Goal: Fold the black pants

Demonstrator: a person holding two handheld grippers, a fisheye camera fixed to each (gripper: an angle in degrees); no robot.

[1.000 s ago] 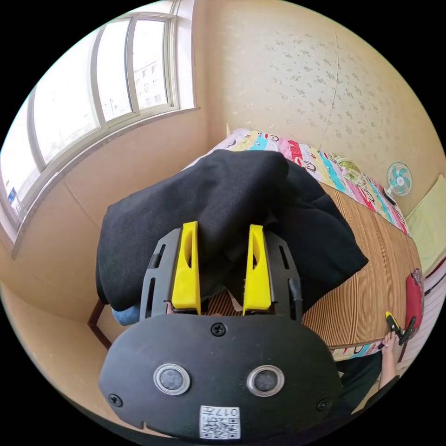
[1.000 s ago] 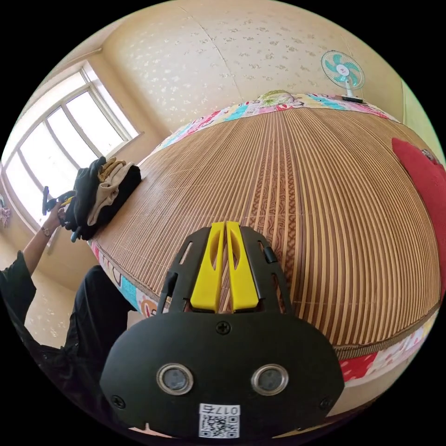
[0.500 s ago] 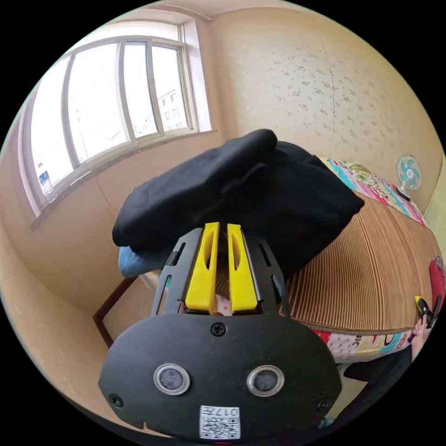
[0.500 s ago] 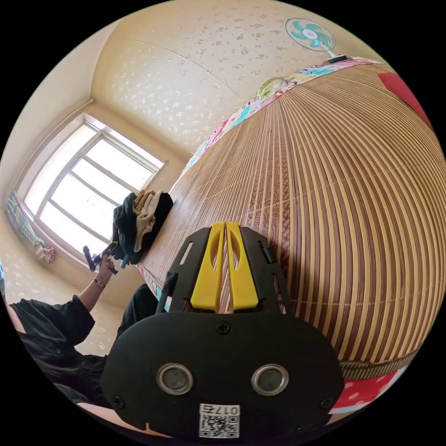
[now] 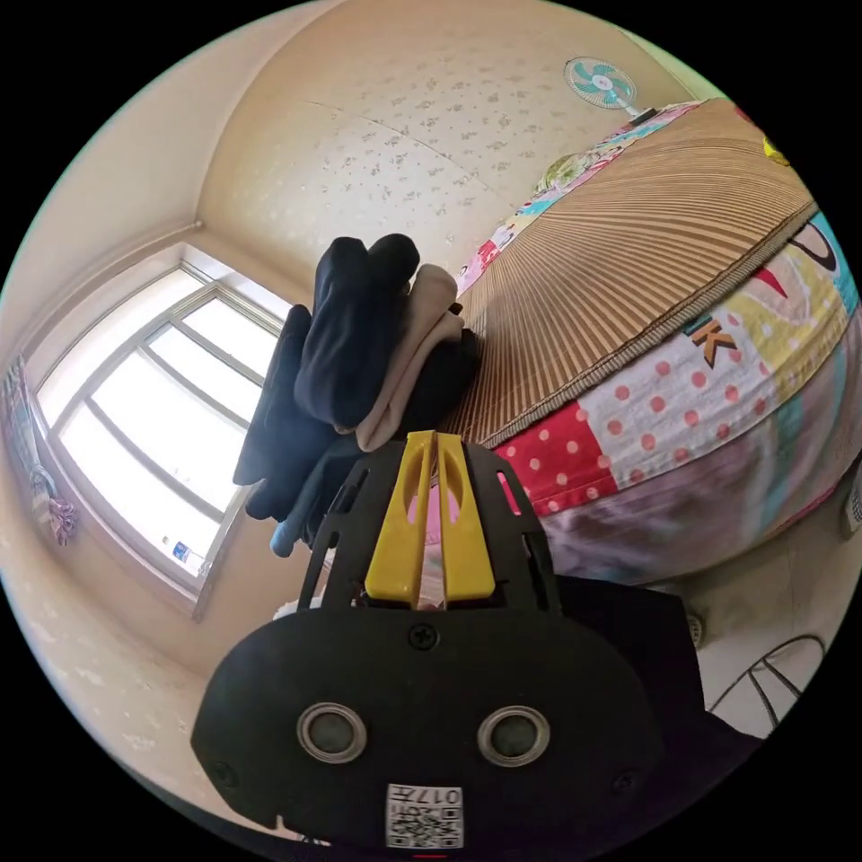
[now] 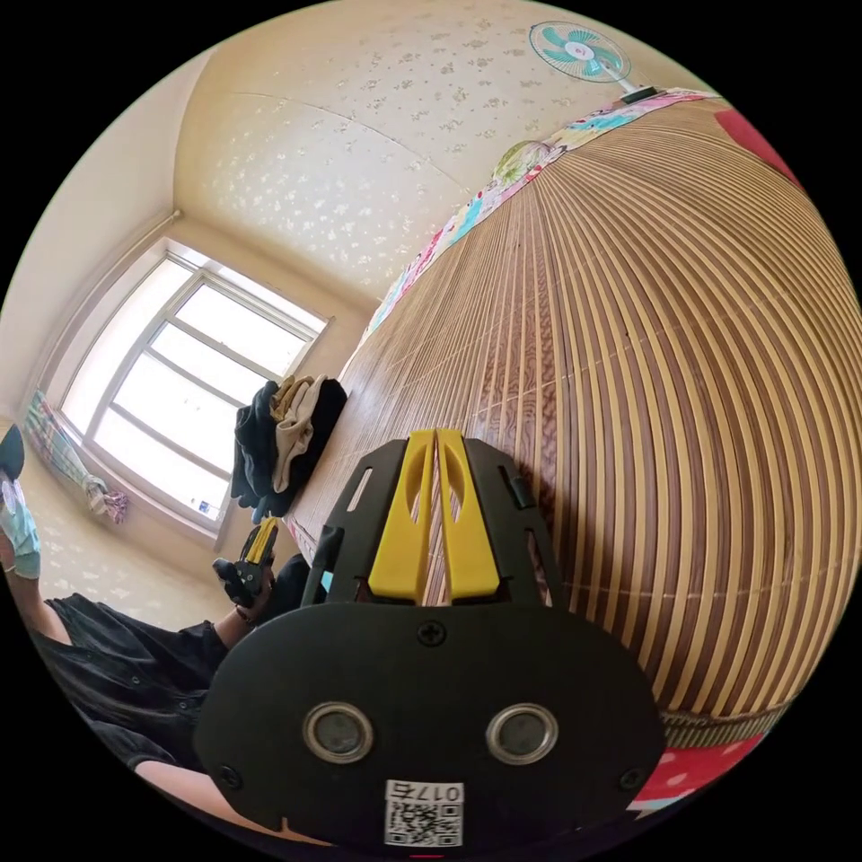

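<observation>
Bamboo mat [image 6: 628,359] covers a bed with a patchwork mattress side [image 5: 682,395]; a papered wall and a window [image 6: 180,386] stand behind, and a small fan [image 6: 575,49] sits at the far end. At the corner of the mat nearest the window lies a pile of folded clothes [image 5: 359,359]: the black pants [image 5: 355,314] are on top, folded, over a beige garment [image 5: 413,359] and further dark items. Left gripper [image 5: 429,521] is held off the bed edge, just short of the pile, yellow jaws together and gripping nothing; the right gripper view shows it [image 6: 256,548] in the person's hand below the pile [image 6: 283,431]. Right gripper [image 6: 435,516] hangs over the bare mat, well apart from the pile, jaws together and empty.
</observation>
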